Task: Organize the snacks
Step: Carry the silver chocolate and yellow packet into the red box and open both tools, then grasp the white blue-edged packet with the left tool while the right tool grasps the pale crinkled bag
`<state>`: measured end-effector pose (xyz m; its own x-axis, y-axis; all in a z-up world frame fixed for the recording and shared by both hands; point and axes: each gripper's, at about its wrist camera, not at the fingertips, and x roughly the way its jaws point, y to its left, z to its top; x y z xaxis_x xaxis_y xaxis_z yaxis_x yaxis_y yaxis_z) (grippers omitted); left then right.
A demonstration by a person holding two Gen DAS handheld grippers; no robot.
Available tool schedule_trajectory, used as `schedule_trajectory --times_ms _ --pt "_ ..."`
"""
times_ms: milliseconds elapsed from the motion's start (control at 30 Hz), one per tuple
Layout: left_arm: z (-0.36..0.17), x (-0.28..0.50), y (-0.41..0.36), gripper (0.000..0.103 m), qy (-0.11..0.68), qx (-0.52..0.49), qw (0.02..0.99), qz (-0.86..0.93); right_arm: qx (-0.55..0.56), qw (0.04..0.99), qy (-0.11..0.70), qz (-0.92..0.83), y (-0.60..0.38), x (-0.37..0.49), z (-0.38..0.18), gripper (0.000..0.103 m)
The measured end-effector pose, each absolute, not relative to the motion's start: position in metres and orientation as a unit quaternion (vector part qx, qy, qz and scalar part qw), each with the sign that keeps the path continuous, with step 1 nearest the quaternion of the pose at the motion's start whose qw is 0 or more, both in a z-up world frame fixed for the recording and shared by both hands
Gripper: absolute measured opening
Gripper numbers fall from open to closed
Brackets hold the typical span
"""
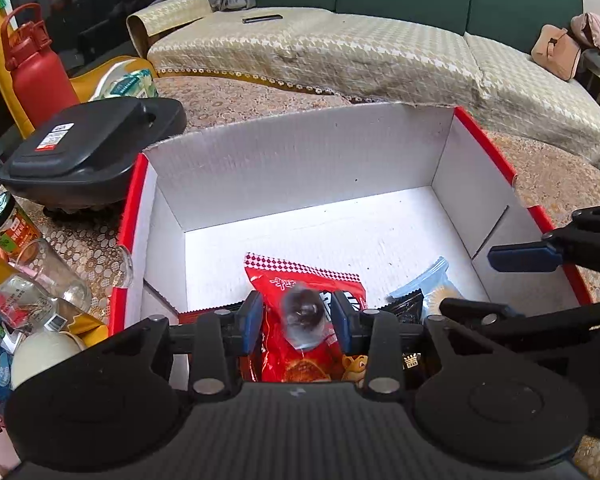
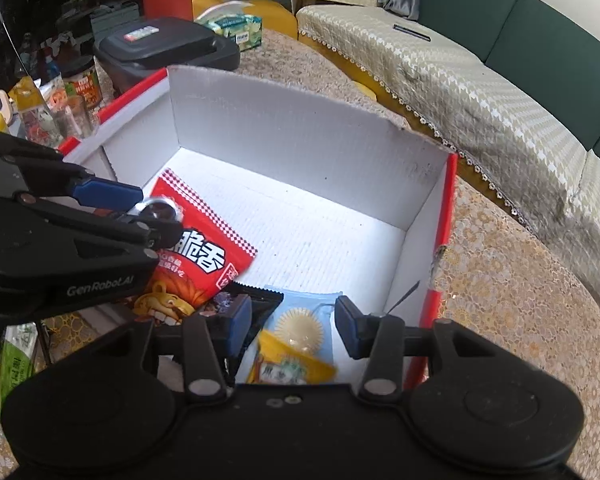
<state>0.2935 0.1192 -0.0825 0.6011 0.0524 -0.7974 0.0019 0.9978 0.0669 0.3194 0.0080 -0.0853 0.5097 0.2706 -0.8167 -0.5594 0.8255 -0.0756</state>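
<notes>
Snacks lie in the near end of the white cardboard box point(image 1: 300, 168), under both claws.
Left claw point(image 1: 299, 320) grips a small clear-wrapped dark snack point(image 1: 302, 314), too blurred to identify, above the red packet point(image 2: 204, 248). Right claw point(image 2: 294, 326) hangs spread and empty over the pale blue packet point(image 2: 308, 320) and yellow packet point(image 2: 292, 364), whose near edge its body cuts off.

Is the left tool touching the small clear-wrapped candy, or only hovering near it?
Touching. The left wrist view shows the left tool with a finger pad pressed against each side of the small clear-wrapped candy, above the red snack bag.
</notes>
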Motion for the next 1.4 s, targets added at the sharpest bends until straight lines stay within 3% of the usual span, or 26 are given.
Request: schedule_trajectory --times_ms 300,733,867,1033,1400 --pt "-0.057 0.272 0.115 0.055 0.423 0.020 0.906 0.009 -0.110 0.867 0.416 0.251 -0.020 0.300 -0.052 0.051" --pt "-0.013 0.222 0.092 0.069 0.387 0.013 0.921 -0.024 -0.073 0.887 0.386 0.243 -0.058 0.257 -0.011 0.063" --pt "-0.002 0.205 0.085 0.072 0.374 0.010 0.927 -0.037 -0.064 0.893 0.376 0.240 -0.071 0.240 -0.003 0.077" --pt "0.009 0.183 0.072 0.080 0.354 0.011 0.934 -0.055 -0.054 0.896 0.371 0.237 -0.088 0.221 0.003 0.081" --pt "0.007 0.136 0.038 0.086 0.335 0.013 0.938 -0.087 -0.021 0.901 0.368 0.230 -0.129 0.177 -0.005 0.099"
